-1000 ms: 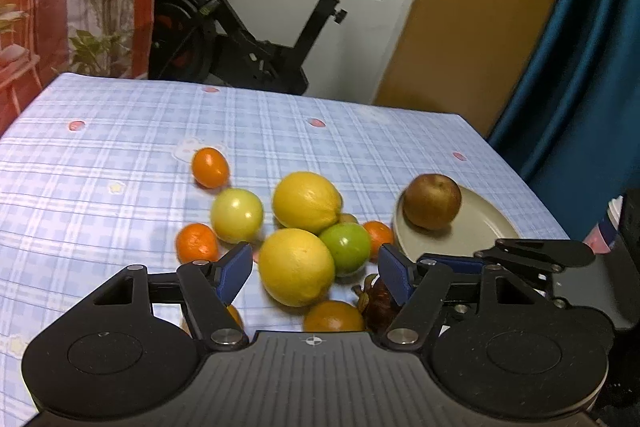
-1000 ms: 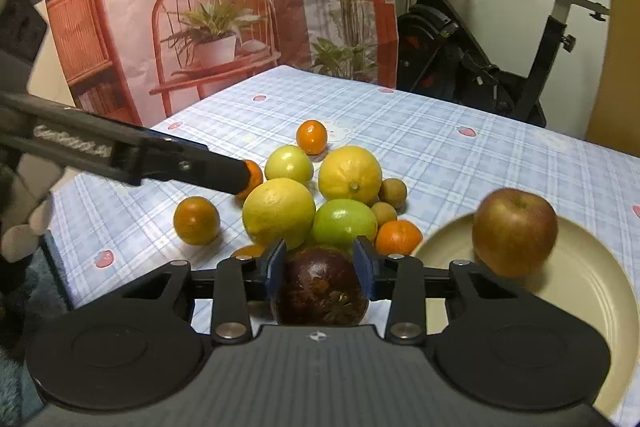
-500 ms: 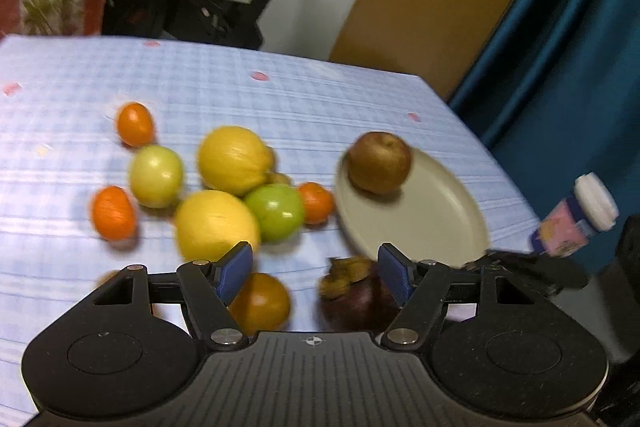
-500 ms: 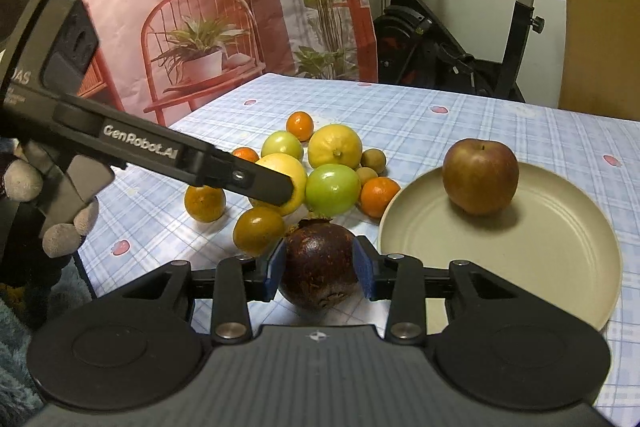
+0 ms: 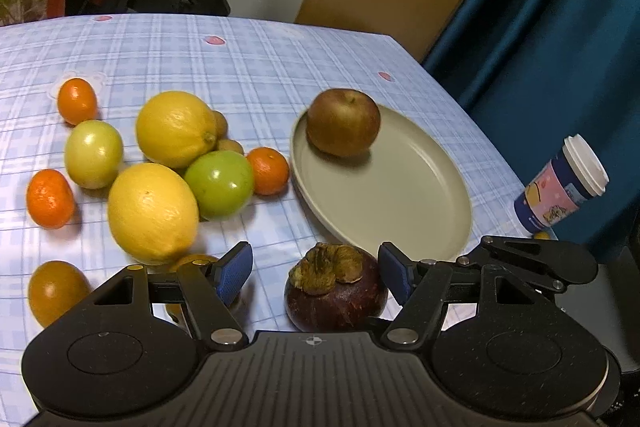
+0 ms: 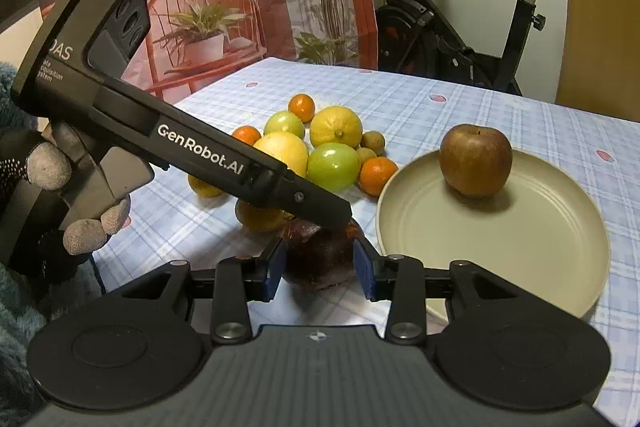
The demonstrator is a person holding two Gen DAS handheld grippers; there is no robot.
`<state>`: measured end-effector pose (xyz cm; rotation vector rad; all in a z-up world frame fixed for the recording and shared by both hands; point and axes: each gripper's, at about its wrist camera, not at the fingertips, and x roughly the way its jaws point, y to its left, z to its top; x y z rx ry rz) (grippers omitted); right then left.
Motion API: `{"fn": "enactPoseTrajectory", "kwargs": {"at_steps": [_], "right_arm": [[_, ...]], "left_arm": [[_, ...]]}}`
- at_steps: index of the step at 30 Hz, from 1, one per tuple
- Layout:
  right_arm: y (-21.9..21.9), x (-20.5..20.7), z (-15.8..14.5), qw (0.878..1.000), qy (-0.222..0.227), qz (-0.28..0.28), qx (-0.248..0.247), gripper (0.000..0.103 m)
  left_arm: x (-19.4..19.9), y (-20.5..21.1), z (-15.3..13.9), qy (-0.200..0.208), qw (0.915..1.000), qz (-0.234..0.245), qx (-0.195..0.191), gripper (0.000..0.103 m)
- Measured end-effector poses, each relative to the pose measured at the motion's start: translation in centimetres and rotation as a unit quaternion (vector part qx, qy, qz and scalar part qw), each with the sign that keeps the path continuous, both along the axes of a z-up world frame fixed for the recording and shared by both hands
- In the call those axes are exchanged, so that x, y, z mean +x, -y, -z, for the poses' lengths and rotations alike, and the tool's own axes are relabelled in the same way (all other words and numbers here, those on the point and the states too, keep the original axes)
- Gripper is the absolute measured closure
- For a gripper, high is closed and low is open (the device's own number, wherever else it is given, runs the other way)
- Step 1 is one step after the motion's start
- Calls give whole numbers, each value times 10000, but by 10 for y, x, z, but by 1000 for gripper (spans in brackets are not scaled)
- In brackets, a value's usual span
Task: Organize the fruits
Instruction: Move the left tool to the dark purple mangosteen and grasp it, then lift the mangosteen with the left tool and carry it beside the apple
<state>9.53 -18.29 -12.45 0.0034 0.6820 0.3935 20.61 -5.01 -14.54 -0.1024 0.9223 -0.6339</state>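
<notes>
My right gripper (image 6: 320, 273) is narrowed onto the dark mangosteen (image 6: 320, 259), its blue pads pressed to either side of the fruit. A second ago the mangosteen sat right against the near edge of the fruit pile; now I have carried it rightward, and it sits just at the near-left rim of the beige plate (image 6: 520, 247), not yet over it. From my left wrist view the mangosteen (image 5: 336, 293) shows its dry brown cap facing up, close to the plate (image 5: 400, 195).

My left gripper (image 5: 316, 273) stands at a middling width with nothing pressed between its pads. It has swung right as well, away from the near lemon (image 5: 154, 213) it framed a second ago, so that the mangosteen now lies in its gap without being touched. In the right wrist view its black body (image 6: 256, 175) reaches in over the fruit from the left.

The apple (image 6: 476, 161) already rests at the far side of the plate, so one fruit is sorted and the mangosteen looks to be second. I judge what remains is a short carry onto the plate's bare near part, clear of the apple. The lemons, green fruits and oranges wait on the tabletop (image 5: 240, 67).
</notes>
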Motion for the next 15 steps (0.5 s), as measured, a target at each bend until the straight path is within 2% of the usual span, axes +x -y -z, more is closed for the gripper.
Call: {"fn": "enactPoseTrajectory", "kwargs": {"at_steps": [8,10,15], "right_arm": [[2,-3,2,9998,-175,24,-32,54],[3,-3,4,9997,-231,53,2,48],[3,1,9,9994,-345,48,28,43]], "left_arm": [[-4,10,6,-154,9991,379,63,30],[-7,14,8,-163,9987,473,115,30],[-9,20,14,-213,9977,609,200,31]]}}
